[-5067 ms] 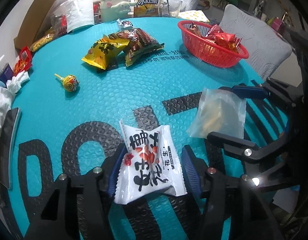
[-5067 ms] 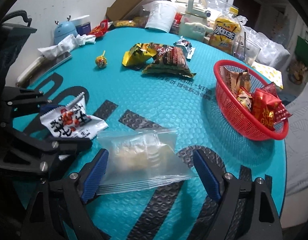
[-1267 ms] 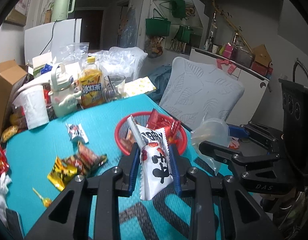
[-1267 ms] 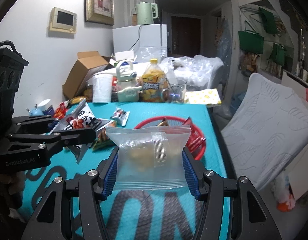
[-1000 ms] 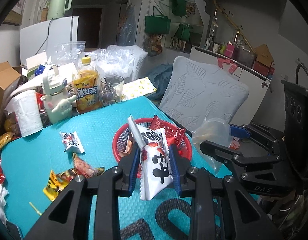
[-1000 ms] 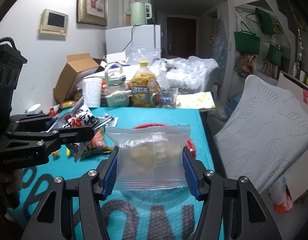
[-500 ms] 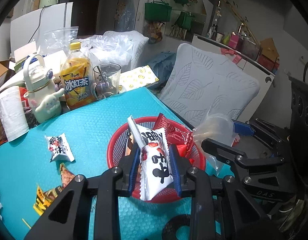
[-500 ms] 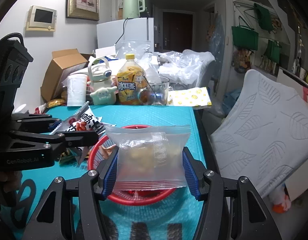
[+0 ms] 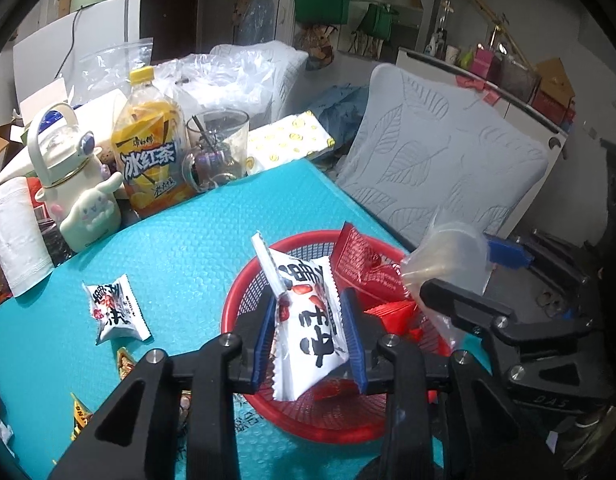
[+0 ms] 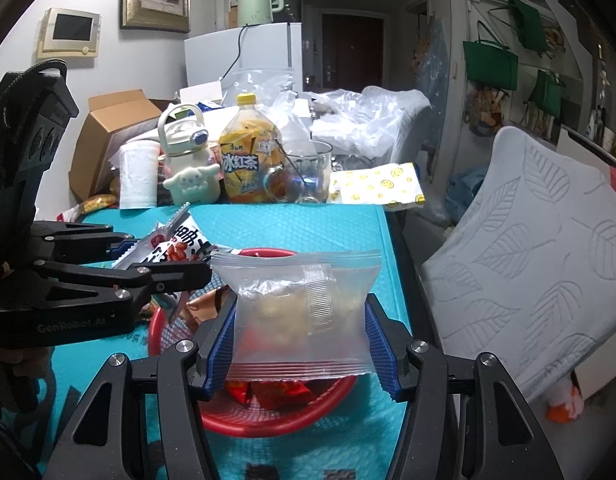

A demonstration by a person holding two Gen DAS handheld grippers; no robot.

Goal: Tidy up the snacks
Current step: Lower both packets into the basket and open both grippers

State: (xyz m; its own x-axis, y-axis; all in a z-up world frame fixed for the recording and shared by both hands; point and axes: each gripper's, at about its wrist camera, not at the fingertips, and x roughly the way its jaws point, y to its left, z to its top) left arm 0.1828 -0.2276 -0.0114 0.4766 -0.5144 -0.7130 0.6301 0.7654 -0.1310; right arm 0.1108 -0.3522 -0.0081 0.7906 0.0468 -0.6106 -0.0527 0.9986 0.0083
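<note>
My left gripper (image 9: 308, 320) holds a white peanut packet (image 9: 304, 280) upright over the red mesh basket (image 9: 244, 292). Its jaws are opening, with the packet still between the blue pads and touching them. The basket holds several red wrapped snacks (image 9: 364, 268). My right gripper (image 10: 302, 344) is shut on a clear zip bag (image 10: 300, 292) of pale snacks, which hangs above the basket's (image 10: 268, 420) near right side. From the right wrist view, the left gripper (image 10: 160, 260) is at the left, over the basket's far rim.
On the teal mat lie a second white packet (image 9: 114, 312) and more snack packets (image 9: 80, 416) at the lower left. An iced tea bottle (image 9: 152, 164), glass mug (image 9: 216, 152), white flask (image 9: 76, 176) and paper roll (image 9: 16, 248) crowd the back. A grey chair (image 9: 436, 160) stands to the right.
Both grippers lifted their packets off the mat and carried them forward and down. The basket now lies directly under both. The white packet sits a little looser between the left pads.
</note>
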